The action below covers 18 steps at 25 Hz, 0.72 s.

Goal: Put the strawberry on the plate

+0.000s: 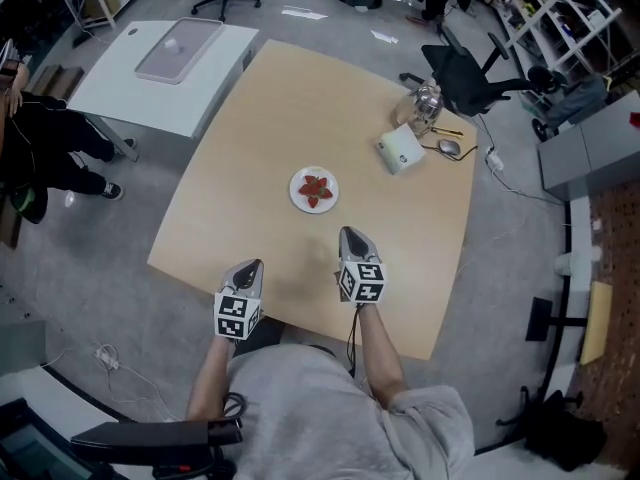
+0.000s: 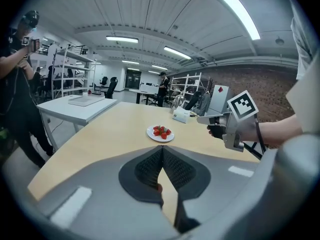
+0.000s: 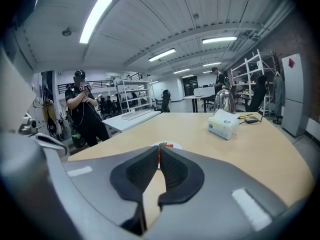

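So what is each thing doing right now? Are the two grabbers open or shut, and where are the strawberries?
Left gripper: shut, nothing in its jaws.
Right gripper: shut, nothing in its jaws.
Strawberries: lying on the plate, nothing touching them.
Plate: flat on the table, ahead of both grippers.
Tissue box: resting on the table, apart from the plate.
Kettle: upright, near the far edge.

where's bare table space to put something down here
The widest bare patch is the left half of the table, from the plate of strawberries to the left edge. Also free: the strip between plate and tissue box. Crowded: the far right corner round the tissue box and kettle, and the near edge by the left gripper and right gripper.
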### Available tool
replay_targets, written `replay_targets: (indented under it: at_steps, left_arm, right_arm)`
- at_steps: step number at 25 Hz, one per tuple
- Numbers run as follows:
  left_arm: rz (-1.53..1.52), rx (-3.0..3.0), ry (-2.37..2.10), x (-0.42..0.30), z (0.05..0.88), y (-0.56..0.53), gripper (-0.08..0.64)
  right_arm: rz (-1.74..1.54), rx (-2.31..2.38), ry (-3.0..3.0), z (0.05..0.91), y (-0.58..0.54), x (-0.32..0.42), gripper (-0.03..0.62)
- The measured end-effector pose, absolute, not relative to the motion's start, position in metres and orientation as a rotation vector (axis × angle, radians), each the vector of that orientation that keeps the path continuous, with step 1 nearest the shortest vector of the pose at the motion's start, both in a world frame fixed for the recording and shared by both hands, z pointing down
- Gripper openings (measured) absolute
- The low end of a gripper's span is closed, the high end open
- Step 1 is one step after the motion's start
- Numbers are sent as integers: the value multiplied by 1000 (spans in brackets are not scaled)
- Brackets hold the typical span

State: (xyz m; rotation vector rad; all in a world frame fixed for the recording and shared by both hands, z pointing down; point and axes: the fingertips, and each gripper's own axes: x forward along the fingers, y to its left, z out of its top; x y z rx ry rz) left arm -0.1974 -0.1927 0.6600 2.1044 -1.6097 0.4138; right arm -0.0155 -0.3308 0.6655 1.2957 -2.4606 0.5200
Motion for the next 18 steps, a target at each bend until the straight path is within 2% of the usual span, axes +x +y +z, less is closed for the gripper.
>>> replay_targets:
  at_steps: [18]
  left_arm:
    - [404, 2195, -1572, -129, 643, -157, 20]
  right_arm:
    - [494, 1380, -2473, 642, -251, 64, 8]
